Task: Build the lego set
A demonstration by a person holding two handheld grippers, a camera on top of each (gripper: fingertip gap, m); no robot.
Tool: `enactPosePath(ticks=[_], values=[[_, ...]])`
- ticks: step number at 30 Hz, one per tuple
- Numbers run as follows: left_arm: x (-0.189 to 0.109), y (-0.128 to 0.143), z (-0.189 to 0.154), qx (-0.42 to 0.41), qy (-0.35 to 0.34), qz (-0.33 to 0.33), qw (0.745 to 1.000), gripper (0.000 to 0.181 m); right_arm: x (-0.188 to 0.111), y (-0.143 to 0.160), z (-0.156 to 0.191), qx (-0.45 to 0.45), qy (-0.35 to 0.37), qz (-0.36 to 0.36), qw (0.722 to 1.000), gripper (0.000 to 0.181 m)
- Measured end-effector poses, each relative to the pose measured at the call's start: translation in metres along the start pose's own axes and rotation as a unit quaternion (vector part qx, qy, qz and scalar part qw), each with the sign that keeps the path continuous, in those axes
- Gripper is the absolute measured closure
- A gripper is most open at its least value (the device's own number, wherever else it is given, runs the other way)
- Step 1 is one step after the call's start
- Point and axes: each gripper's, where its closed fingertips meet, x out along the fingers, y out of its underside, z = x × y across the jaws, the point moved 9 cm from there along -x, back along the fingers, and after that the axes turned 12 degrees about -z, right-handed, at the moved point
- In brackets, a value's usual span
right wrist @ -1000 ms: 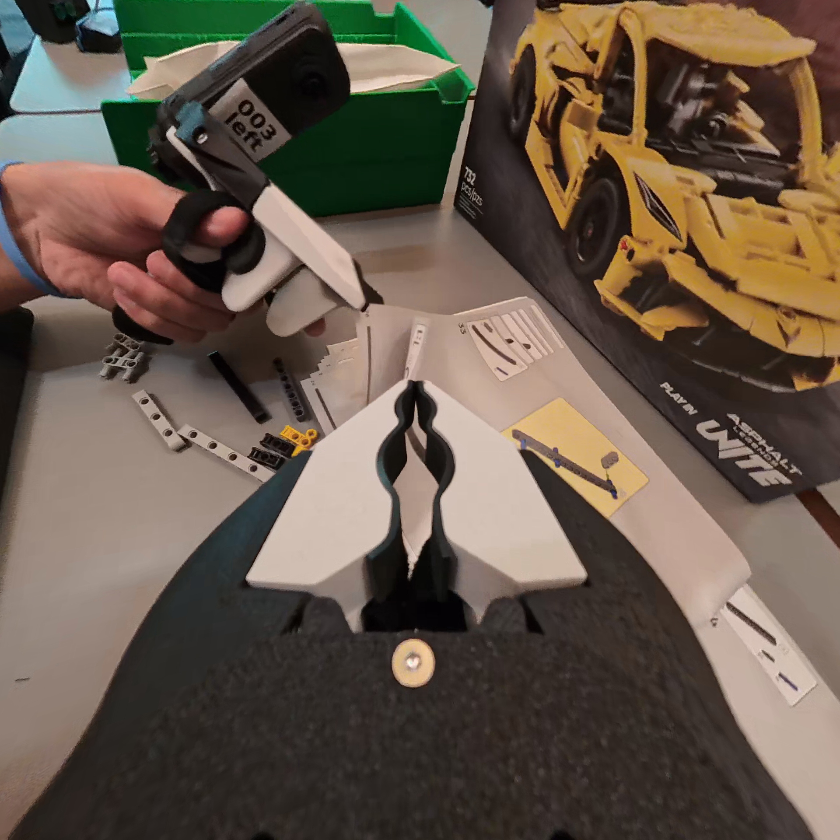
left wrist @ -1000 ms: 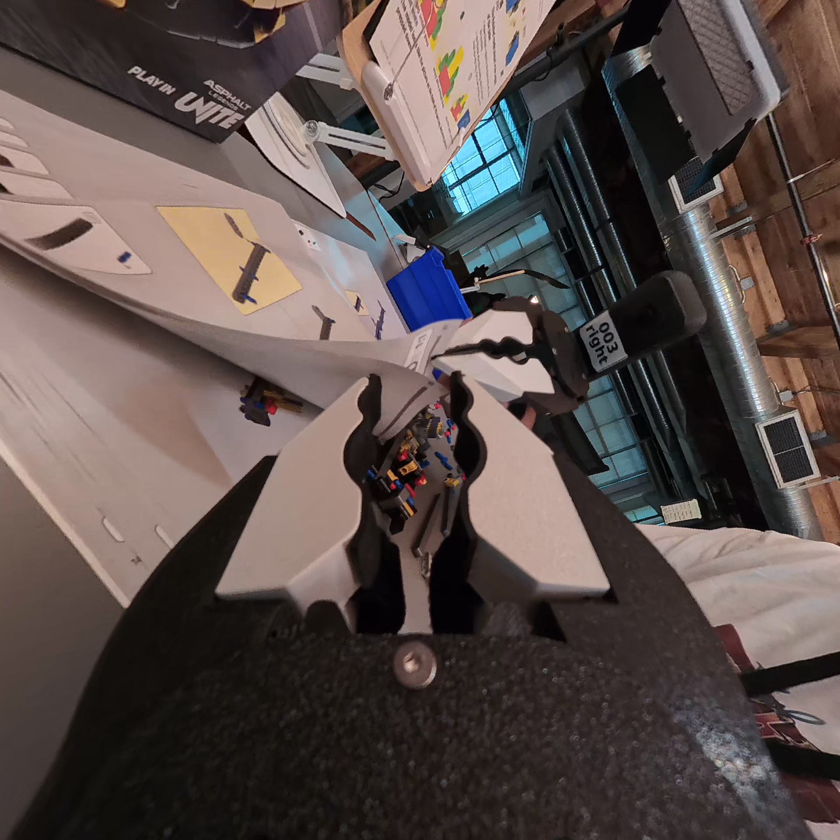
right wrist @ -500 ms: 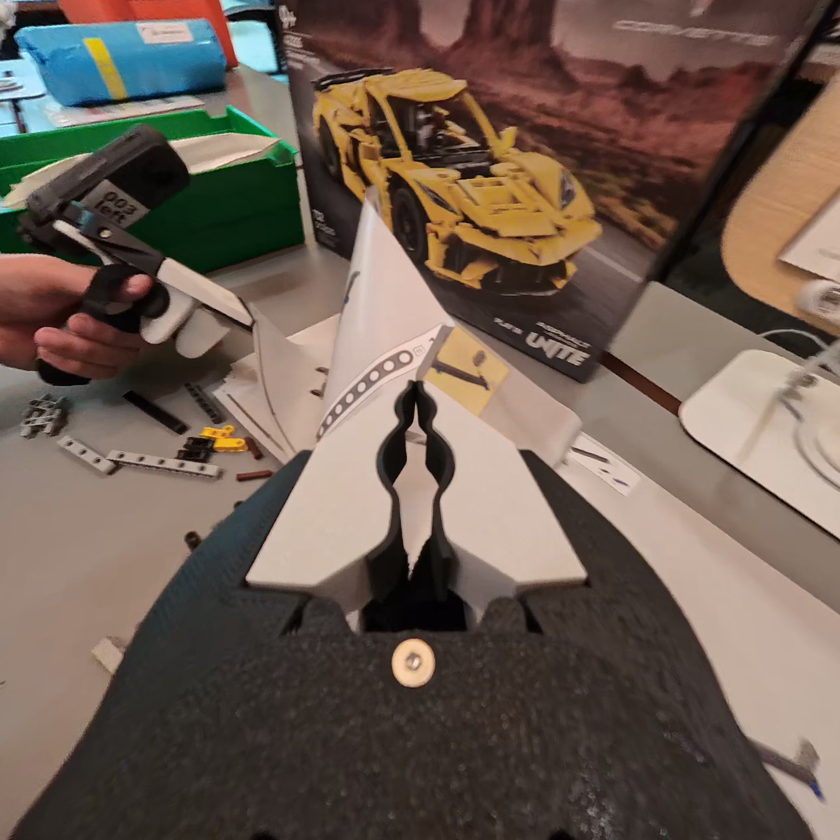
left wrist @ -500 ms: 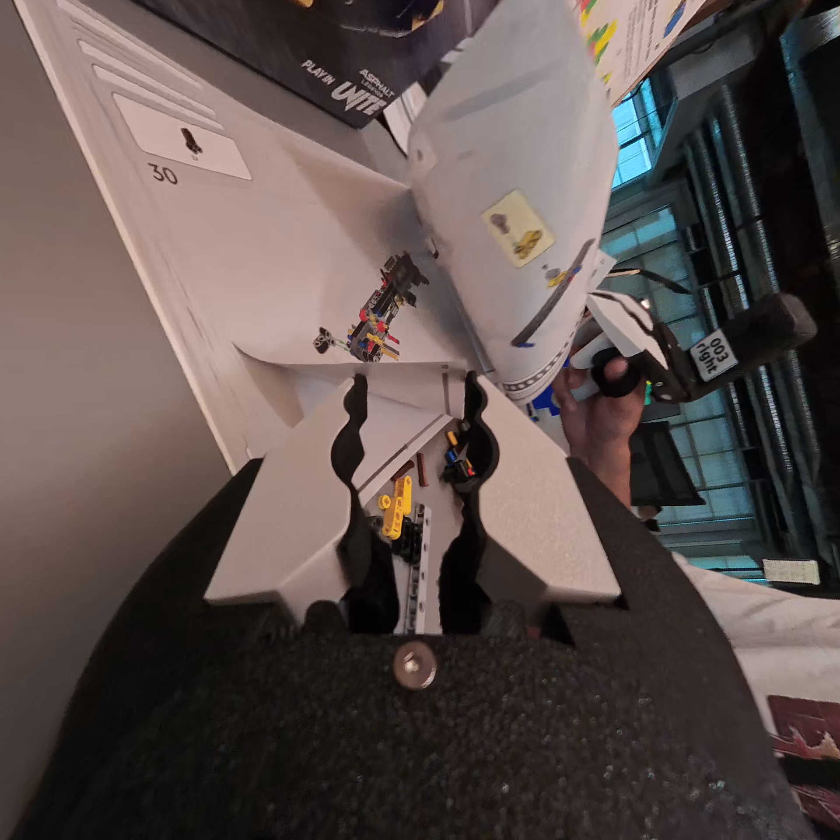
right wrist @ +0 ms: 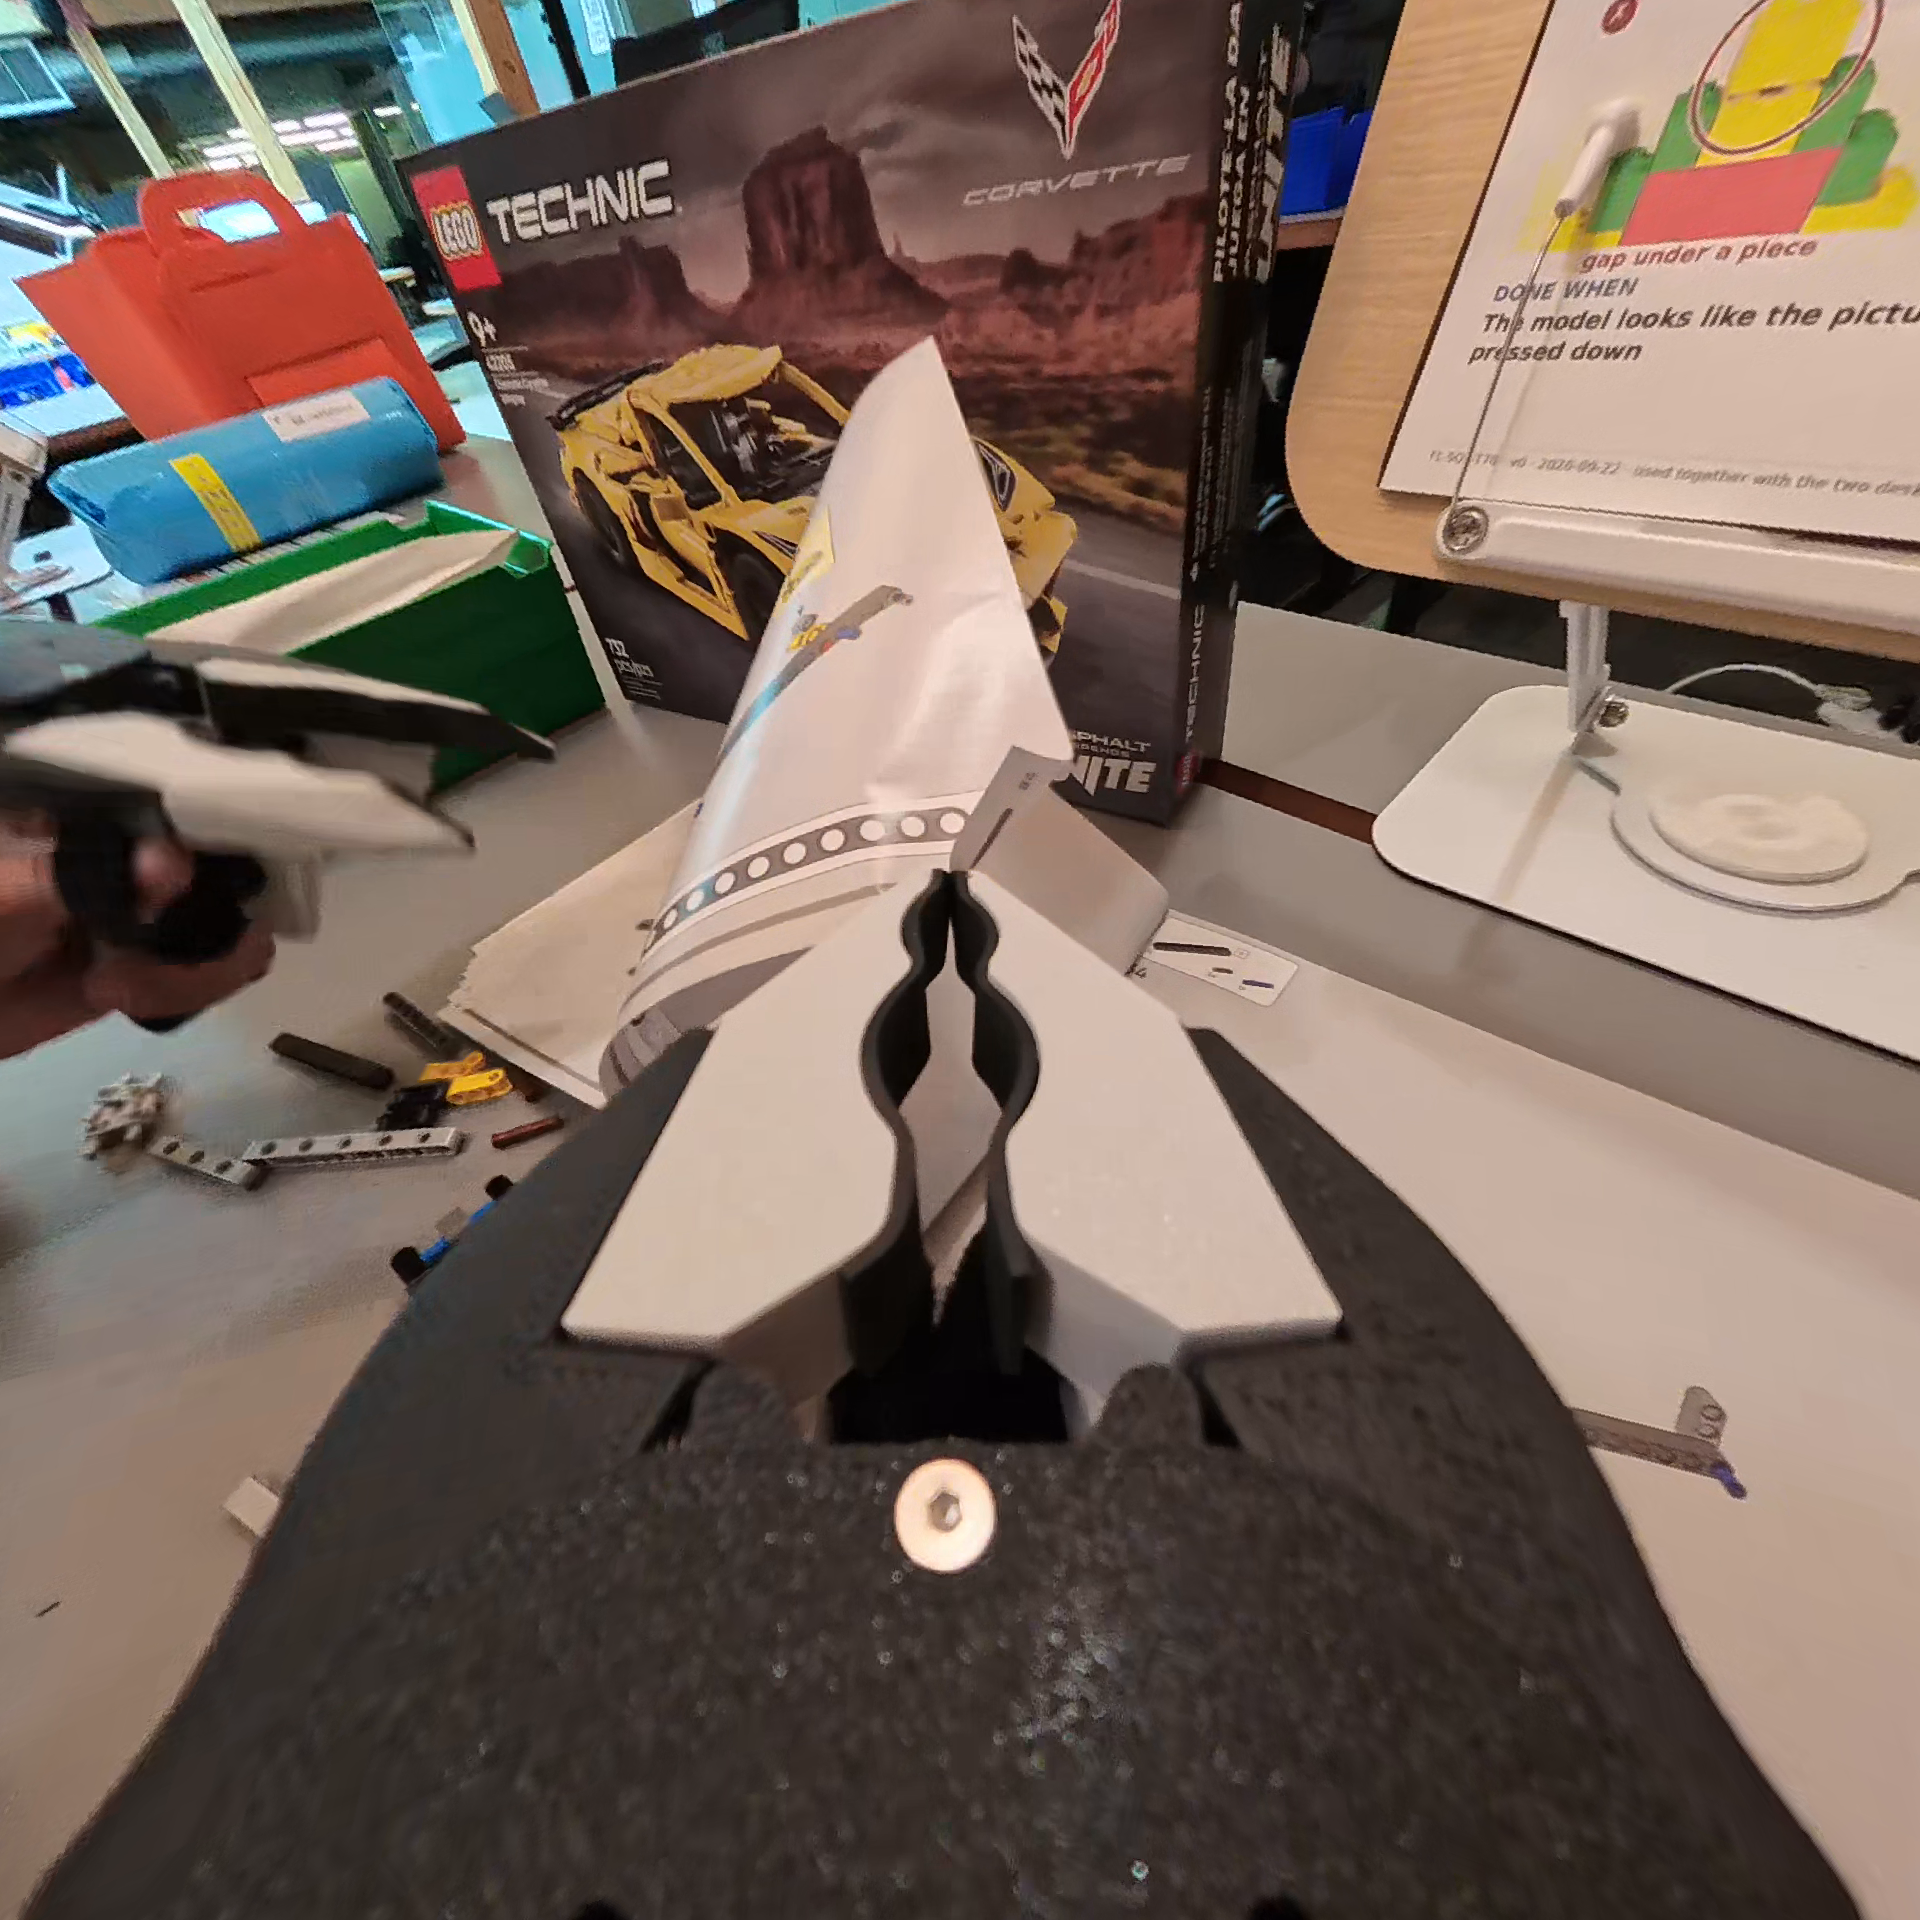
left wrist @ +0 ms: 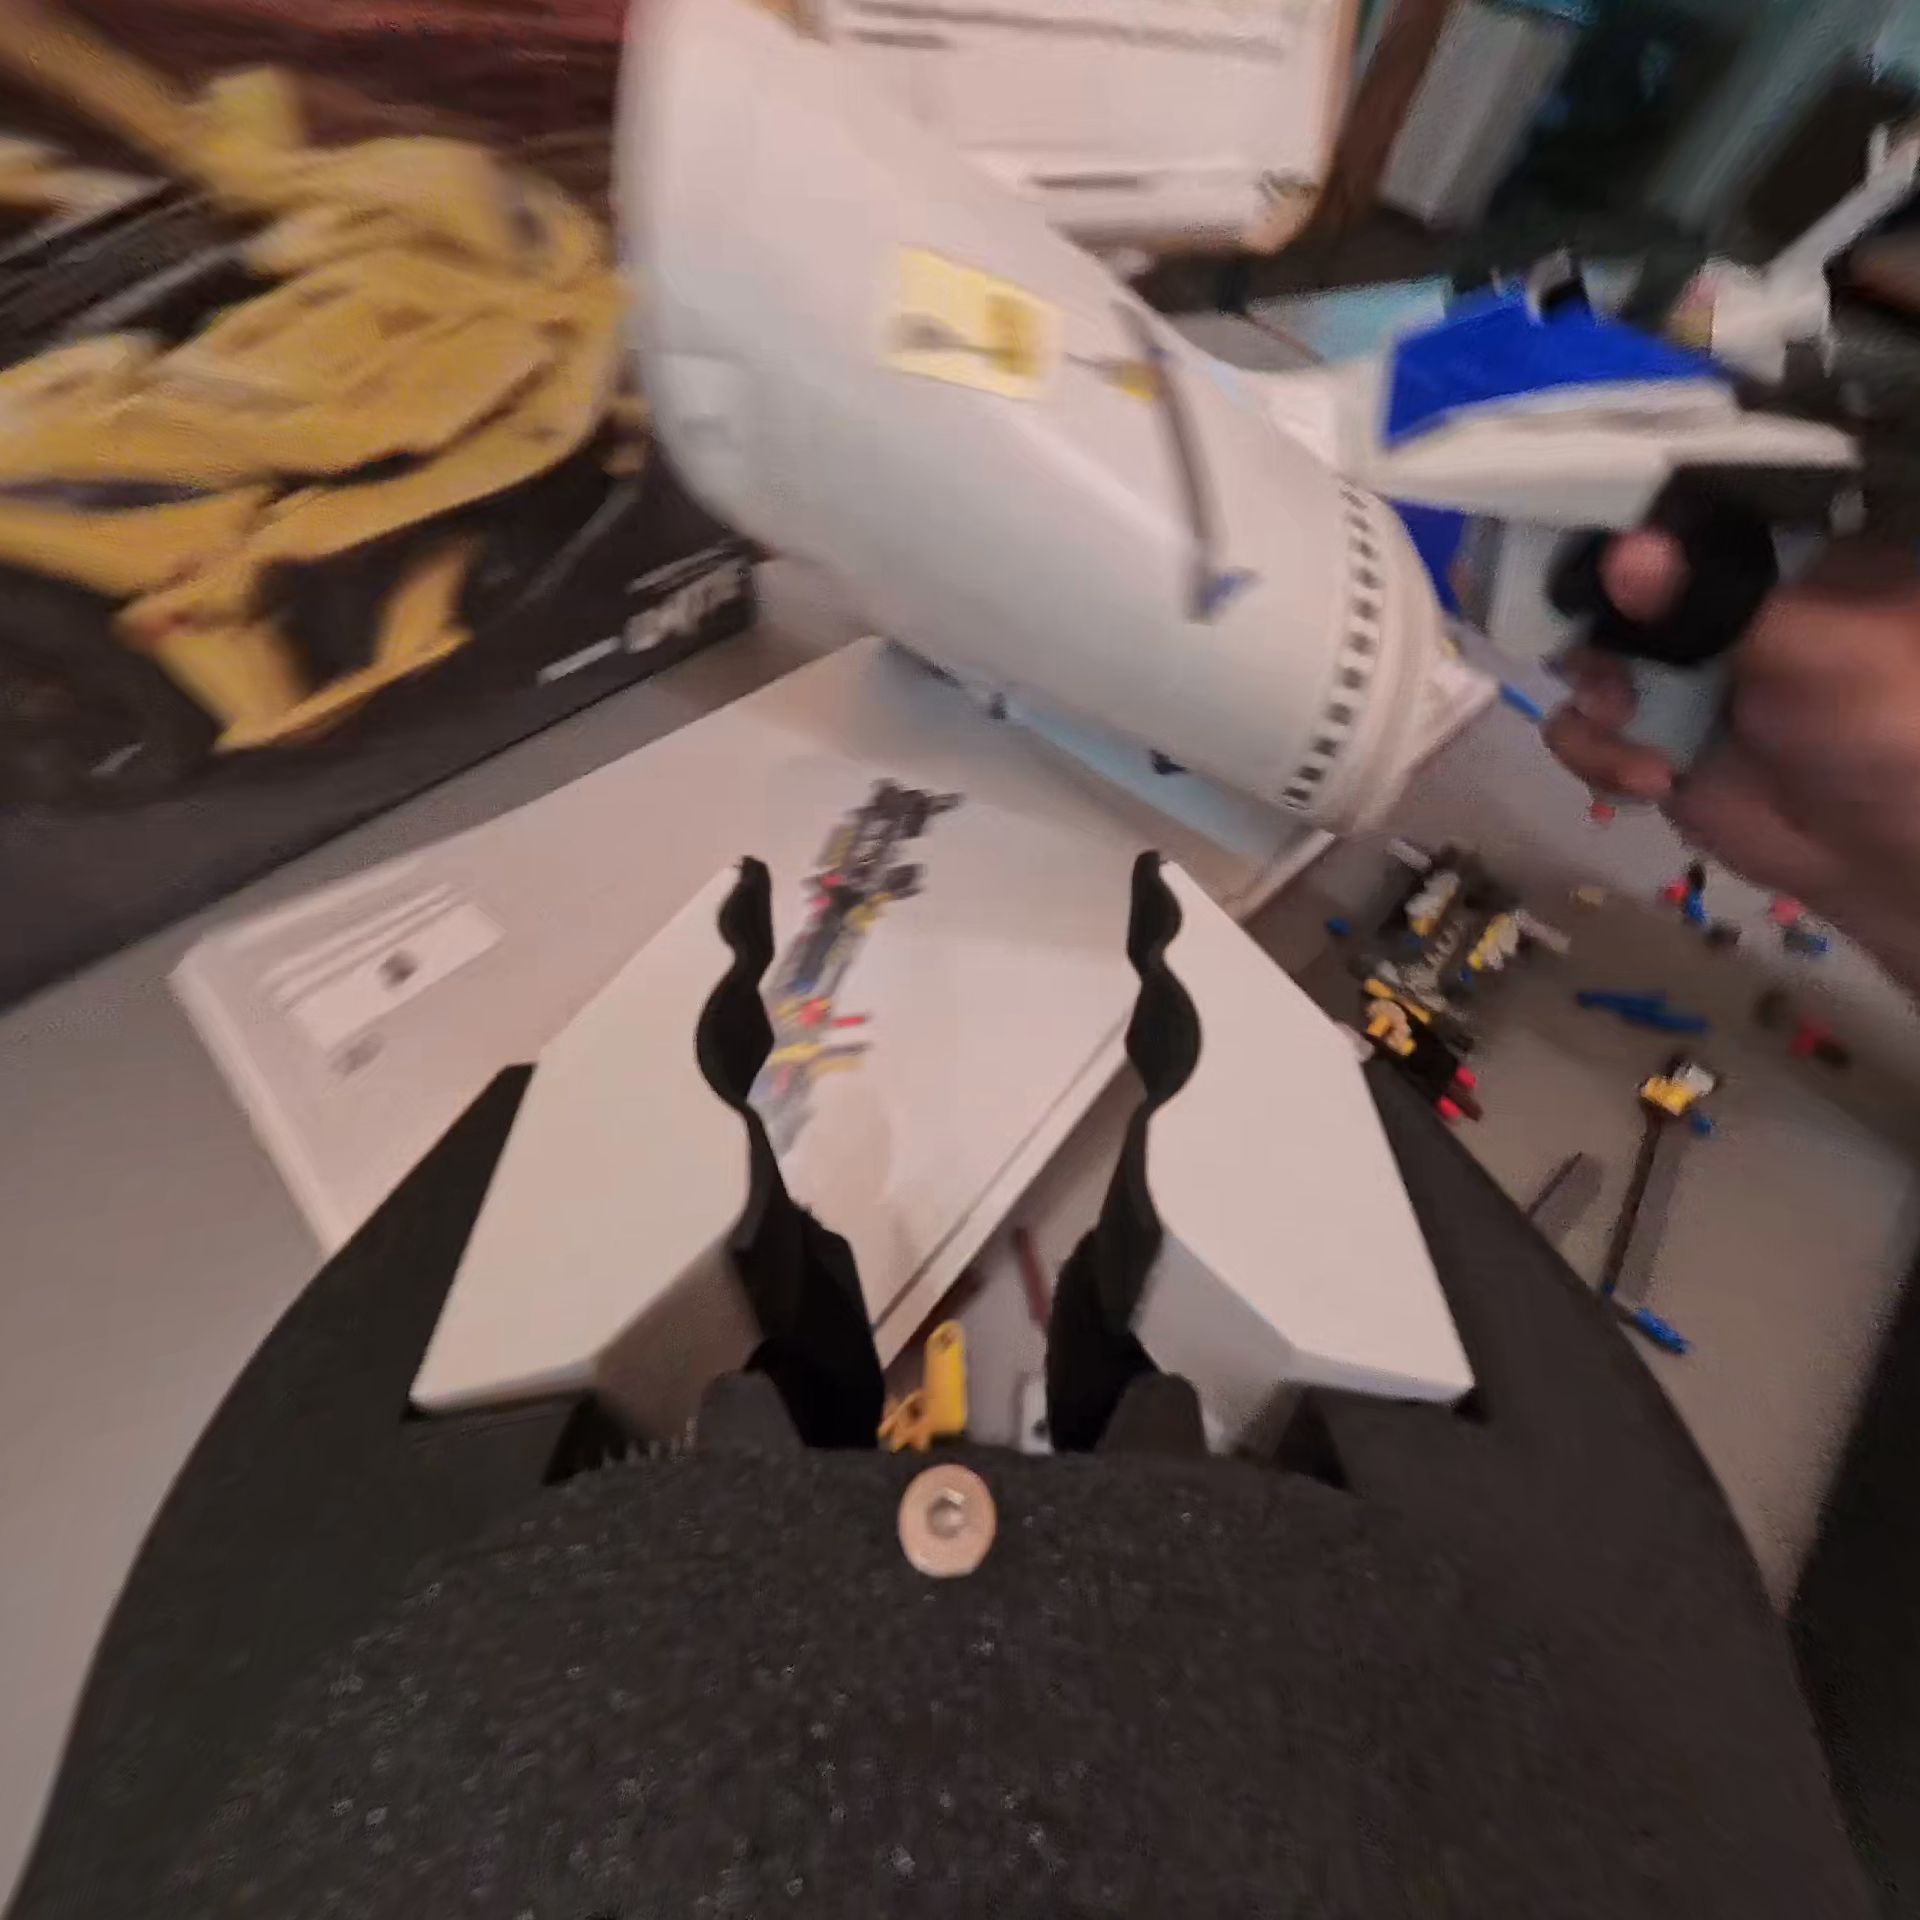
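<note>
Printed wording on set box [right wrist: 883,343] and stand sheet [right wrist: 1704,312]

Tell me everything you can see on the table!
box: one, dark with a yellow car picture, standing at the back
booklet: one, white, open on the table
page: one, white, lifted and curled, pinched by the right gripper
beams: two, grey, left of the booklet
small parts: many, mixed colours, scattered on the table
bin: one, green, back left
bag: one, orange, behind the bin
stand: one, white, holding a sheet, right
left gripper: open, above the booklet
right gripper: shut on the page
</note>
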Motion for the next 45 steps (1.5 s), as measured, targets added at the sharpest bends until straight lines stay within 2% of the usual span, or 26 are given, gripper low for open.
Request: enactPosePath(ticks=[3,7,10,12,16,20,27,29,30,33,34,35,37,39,41,43,45], values=[[0.032,0.004,-0.056,0.088,0.017,0.003,0.996,0.110,-0.001,-0.001,0.001,0.005,-0.001,-0.006,1.000,0.181],[0.066,0.015,-0.096,0.088,0.011,0.006,0.996,0.095,-0.008,-0.009,0.002,0.009,0.002,-0.029,1.000,0.181],[0.085,0.018,-0.102,0.092,-0.028,0.007,0.995,0.092,-0.015,-0.013,0.001,0.016,0.003,-0.042,0.999,0.181],[0.094,0.018,-0.100,0.080,-0.044,0.011,0.996,0.097,-0.017,-0.015,-0.001,0.020,0.003,-0.048,0.999,0.181],[0.107,0.020,-0.097,0.055,-0.046,0.021,0.997,0.110,-0.020,-0.017,-0.005,0.023,0.004,-0.051,0.998,0.181],[0.107,0.024,-0.097,0.053,-0.045,0.024,0.997,0.111,-0.022,-0.017,-0.008,0.026,0.002,-0.050,0.998,0.181],[0.104,0.026,-0.095,0.052,-0.047,0.028,0.997,0.111,-0.018,-0.013,-0.006,0.026,-0.004,-0.044,0.999,0.181],[0.102,0.026,-0.091,0.040,-0.050,0.028,0.998,0.114,-0.011,-0.011,-0.001,0.045,-0.025,-0.038,0.998,0.181],[0.099,0.026,-0.088,0.028,-0.049,0.028,0.998,0.119,-0.002,-0.008,0.005,0.059,-0.053,-0.024,0.997,0.181],[0.080,0.031,-0.071,-0.029,-0.044,0.023,0.998,0.156,0.029,0.003,0.030,0.048,-0.151,0.036,0.987,0.181],[0.072,0.032,-0.064,-0.057,-0.042,0.018,0.997,0.170,0.035,0.003,0.038,0.046,-0.179,0.042,0.982,0.176],[0.064,0.033,-0.057,-0.087,-0.039,0.014,0.995,0.177,0.038,-0.001,0.043,0.054,-0.202,0.035,0.977,0.167],[0.045,0.036,-0.038,-0.138,-0.049,0.006,0.989,0.179,0.037,-0.011,0.043,0.076,-0.217,0.003,0.973,0.158],[0.028,0.041,-0.021,-0.185,-0.047,0.000,0.982,0.179,0.033,-0.013,0.033,0.065,-0.197,-0.006,0.978,0.157],[0.012,0.046,-0.007,-0.217,-0.055,-0.006,0.975,0.179,0.036,0.003,0.021,-0.001,-0.149,0.057,0.987,0.161],[-0.001,0.050,0.003,-0.247,-0.056,-0.006,0.967,0.180,0.043,0.033,0.013,-0.080,-0.123,0.173,0.974,0.163],[-0.010,0.054,0.009,-0.261,-0.058,-0.003,0.964,0.180,0.048,0.055,0.008,-0.133,-0.093,0.242,0.957,0.180]])
